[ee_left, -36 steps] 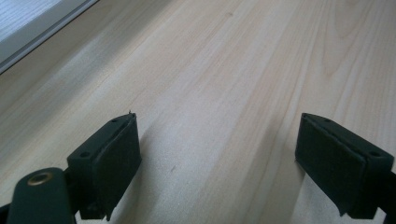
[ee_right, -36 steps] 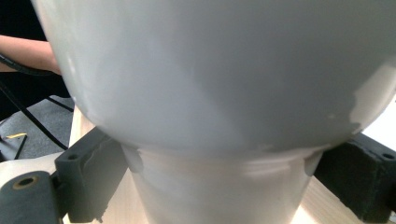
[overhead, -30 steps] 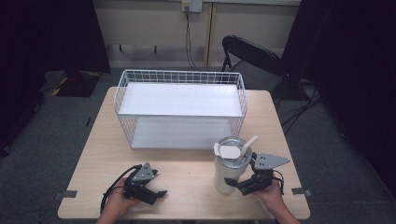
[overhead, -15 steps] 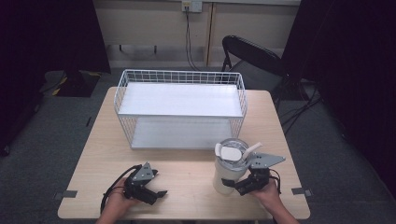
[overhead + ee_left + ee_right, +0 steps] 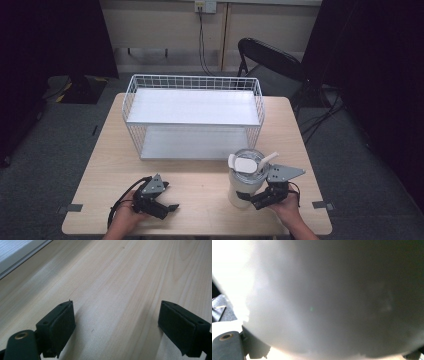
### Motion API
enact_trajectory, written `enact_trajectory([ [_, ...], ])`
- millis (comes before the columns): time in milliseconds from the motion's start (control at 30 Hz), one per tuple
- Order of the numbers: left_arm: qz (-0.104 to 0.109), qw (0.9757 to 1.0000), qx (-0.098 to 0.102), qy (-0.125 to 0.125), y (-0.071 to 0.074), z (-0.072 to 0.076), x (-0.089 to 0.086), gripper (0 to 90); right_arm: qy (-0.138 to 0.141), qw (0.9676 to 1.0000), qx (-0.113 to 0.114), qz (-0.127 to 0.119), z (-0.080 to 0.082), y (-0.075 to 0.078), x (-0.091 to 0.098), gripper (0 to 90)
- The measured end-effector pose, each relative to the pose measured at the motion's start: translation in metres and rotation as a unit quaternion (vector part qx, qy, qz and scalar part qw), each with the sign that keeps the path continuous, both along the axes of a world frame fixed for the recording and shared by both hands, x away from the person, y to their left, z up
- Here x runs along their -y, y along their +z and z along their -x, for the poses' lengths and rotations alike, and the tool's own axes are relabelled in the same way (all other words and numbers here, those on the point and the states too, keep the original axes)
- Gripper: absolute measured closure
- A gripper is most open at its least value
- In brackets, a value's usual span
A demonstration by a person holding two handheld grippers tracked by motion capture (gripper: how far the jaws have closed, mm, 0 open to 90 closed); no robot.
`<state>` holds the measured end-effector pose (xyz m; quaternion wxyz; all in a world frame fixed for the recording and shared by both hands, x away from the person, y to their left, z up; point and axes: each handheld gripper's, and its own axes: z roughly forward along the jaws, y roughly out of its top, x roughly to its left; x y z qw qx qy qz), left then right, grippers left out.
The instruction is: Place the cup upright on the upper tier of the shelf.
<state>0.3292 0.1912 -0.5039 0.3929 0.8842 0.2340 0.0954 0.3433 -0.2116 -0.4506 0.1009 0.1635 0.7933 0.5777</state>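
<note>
A white tumbler (image 5: pixel 246 185) with a clear lid and a pale straw stands upright on the near right part of the wooden table (image 5: pixel 200 192), in front of the right end of the white wire shelf rack (image 5: pixel 192 107). Your right gripper (image 5: pixel 250 200) sits against its lower body from the right, jaws set around the cup; in the right gripper view the pale wall of the tumbler (image 5: pixel 324 297) presses so close that it blurs, so the jaws look clamped on it, though the contact itself is hidden. Over the last second the tumbler has slid a little to the left and toward you, with the gripper going along, which suggests you already have it in hand and are beginning to move it, perhaps toward the rack. Your left gripper (image 5: pixel 167 207) has stayed where it was on the near left of the table, jaws spread wide over bare wood, holding nothing.
</note>
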Motion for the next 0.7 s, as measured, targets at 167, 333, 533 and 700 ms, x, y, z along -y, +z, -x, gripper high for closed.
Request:
enact_trajectory([
  [167,-0.002,1.0000,0.001,-0.001,0.000,0.000,0.000,13.4,-0.004,1.0000,-0.001,-0.004,-0.002,0.006,0.001,8.9],
  [333,-0.002,1.0000,0.001,-0.001,0.000,0.000,0.000,13.5,-0.001,1.0000,-0.005,0.001,-0.007,0.015,0.002,9.0],
  [533,-0.001,1.0000,0.000,0.000,0.000,0.000,0.000,13.5,0.002,0.9999,-0.008,0.005,-0.013,0.026,0.000,9.0],
  [700,0.000,1.0000,0.000,0.000,0.000,0.000,0.000,13.4,0.004,0.9999,-0.012,0.003,-0.016,0.035,-0.001,9.0],
])
